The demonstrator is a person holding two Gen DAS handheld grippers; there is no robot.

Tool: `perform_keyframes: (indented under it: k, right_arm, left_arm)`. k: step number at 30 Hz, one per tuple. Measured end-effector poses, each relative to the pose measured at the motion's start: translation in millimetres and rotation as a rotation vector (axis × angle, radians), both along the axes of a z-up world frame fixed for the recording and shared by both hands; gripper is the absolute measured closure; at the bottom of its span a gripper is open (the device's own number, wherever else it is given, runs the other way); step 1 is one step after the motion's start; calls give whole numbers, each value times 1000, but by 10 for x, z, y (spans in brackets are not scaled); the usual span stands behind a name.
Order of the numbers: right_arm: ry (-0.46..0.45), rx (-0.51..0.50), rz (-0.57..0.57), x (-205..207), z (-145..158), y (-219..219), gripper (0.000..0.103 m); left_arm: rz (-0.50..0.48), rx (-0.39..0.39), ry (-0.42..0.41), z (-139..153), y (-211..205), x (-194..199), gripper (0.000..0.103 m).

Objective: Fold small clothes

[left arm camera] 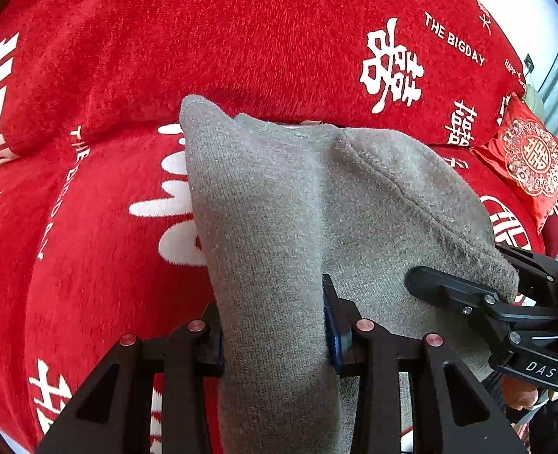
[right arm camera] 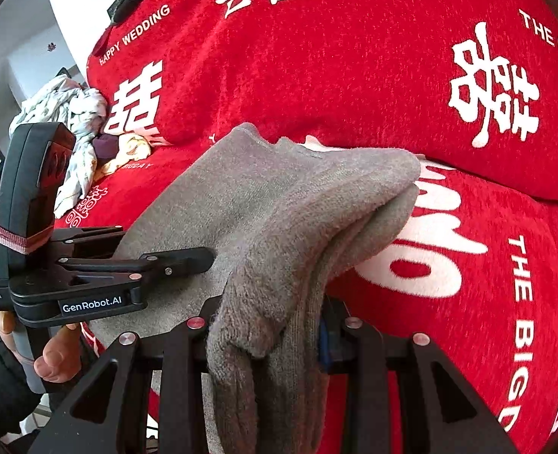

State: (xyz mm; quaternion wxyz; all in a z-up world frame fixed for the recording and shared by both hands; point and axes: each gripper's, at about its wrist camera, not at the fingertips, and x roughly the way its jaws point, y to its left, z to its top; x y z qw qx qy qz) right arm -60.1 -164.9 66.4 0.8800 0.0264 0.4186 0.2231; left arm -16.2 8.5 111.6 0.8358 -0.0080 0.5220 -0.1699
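Observation:
A grey knitted garment (left arm camera: 286,204) lies folded over on a red sofa cover. My left gripper (left arm camera: 275,325) is shut on its near edge, the cloth pinched between the two jaws. My right gripper (right arm camera: 267,325) is shut on the other near edge of the same grey garment (right arm camera: 279,204), which drapes over the fingers. The right gripper also shows in the left wrist view (left arm camera: 506,287), at the garment's right corner. The left gripper shows in the right wrist view (right arm camera: 173,265), its fingers lying along the garment's left side.
The red plush sofa cover (left arm camera: 241,38) with white characters fills both views, with a seat and a raised backrest. A red embroidered cushion (left arm camera: 532,159) lies at the right. A heap of pale clothes (right arm camera: 67,121) lies at the sofa's left end.

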Motion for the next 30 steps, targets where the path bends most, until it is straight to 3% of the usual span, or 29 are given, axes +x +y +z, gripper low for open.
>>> perform_keyframes:
  k: [30]
  right_arm:
    - [0, -52, 21, -598, -409, 167, 65]
  left_arm:
    - [6, -4, -12, -377, 234, -727, 61]
